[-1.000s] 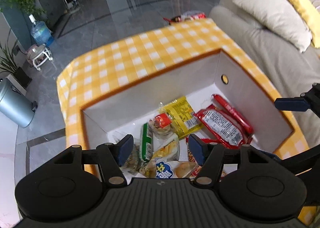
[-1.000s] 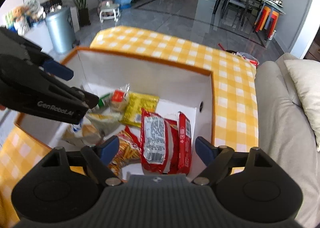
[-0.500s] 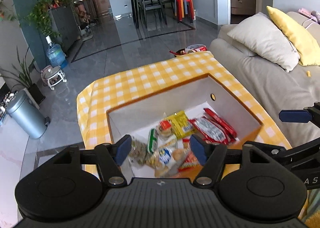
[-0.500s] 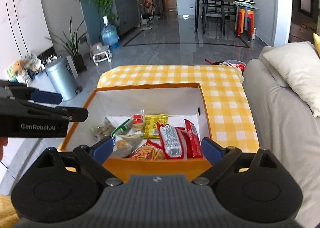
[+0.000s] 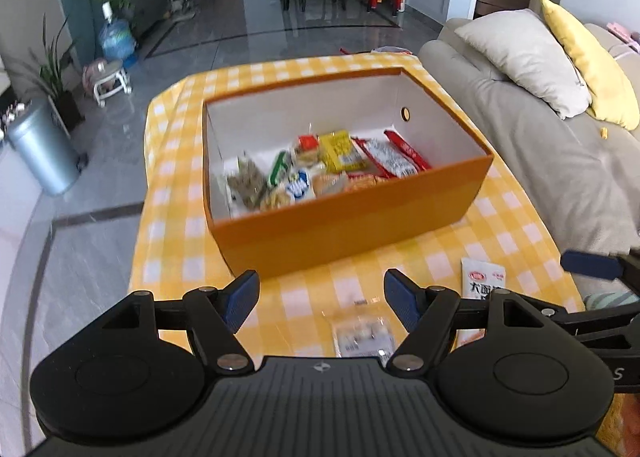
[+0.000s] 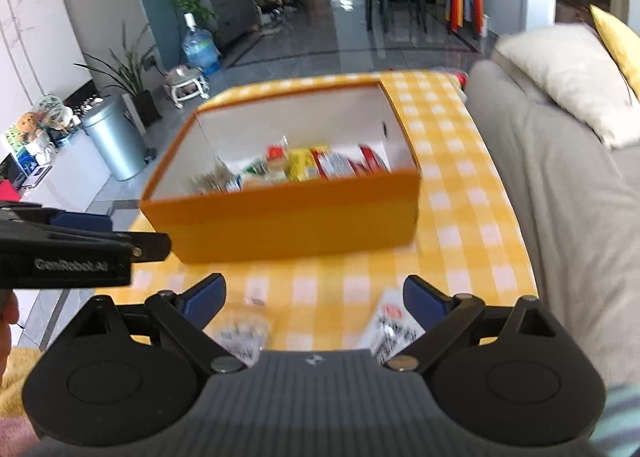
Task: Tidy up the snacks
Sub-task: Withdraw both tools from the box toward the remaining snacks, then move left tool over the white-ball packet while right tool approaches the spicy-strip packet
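Since 1.0 s ago both grippers have pulled back from over the orange box [image 5: 352, 217]; its outer front wall now shows in full, and 2 loose packets have come into view. Left gripper [image 5: 320, 299]: fingers spread, nothing between them, hovering above the yellow-checked table [image 5: 516, 225] in front of the box. Right gripper [image 6: 314, 299]: fingers spread, empty, likewise short of the box. Box holds the snack packets [image 5: 320, 167], a mixed pile on its floor. On the table, outside the box: 1 clear packet [image 5: 362, 333] just ahead of the left gripper and 1 white packet [image 5: 482, 277] to its right, near the table's sofa-side edge. Right view is motion-blurred.
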A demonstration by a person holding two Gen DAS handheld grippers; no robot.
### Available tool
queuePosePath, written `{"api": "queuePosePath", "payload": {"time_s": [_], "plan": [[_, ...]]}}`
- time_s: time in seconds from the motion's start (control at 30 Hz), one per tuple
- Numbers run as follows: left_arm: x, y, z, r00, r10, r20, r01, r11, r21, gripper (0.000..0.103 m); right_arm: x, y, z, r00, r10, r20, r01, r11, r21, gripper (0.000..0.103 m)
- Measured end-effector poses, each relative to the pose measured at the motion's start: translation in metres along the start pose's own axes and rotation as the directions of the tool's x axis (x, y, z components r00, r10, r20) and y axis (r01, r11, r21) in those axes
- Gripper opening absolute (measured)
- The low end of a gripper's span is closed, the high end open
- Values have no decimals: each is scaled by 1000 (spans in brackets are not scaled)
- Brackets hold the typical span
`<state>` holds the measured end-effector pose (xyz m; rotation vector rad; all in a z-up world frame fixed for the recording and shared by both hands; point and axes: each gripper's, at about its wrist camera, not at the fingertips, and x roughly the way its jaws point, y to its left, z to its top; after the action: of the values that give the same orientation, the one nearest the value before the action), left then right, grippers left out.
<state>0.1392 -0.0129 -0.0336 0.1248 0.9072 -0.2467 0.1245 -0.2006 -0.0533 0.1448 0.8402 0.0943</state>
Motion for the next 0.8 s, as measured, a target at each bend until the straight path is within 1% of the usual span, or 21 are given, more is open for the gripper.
{"api": "queuePosePath", "payload": {"time_s": [0.17,0.37,0.6,0.73,0.8], "plan": [[0,0,-16,1000,-21,-11,20,998,-51,84,8,-12,-23,998,-29,-54,32,998,47,92],[13,1,-34,998,-44,-43,38,991,-128,83,22,-20,-43,993,-60,-97,65,997,53,92],[30,4,-44,993,-76,-85,60,983,-176,82,45,-30,-55,985,-55,-163,72,992,101,92],[44,-4,-47,989,-97,-114,77,983,-168,82,56,-34,-57,980,-65,-187,89,988,125,92],[54,-9,-49,986,-92,-141,69,985,-158,83,60,-36,-57,979,-73,-192,99,987,130,92]]}}
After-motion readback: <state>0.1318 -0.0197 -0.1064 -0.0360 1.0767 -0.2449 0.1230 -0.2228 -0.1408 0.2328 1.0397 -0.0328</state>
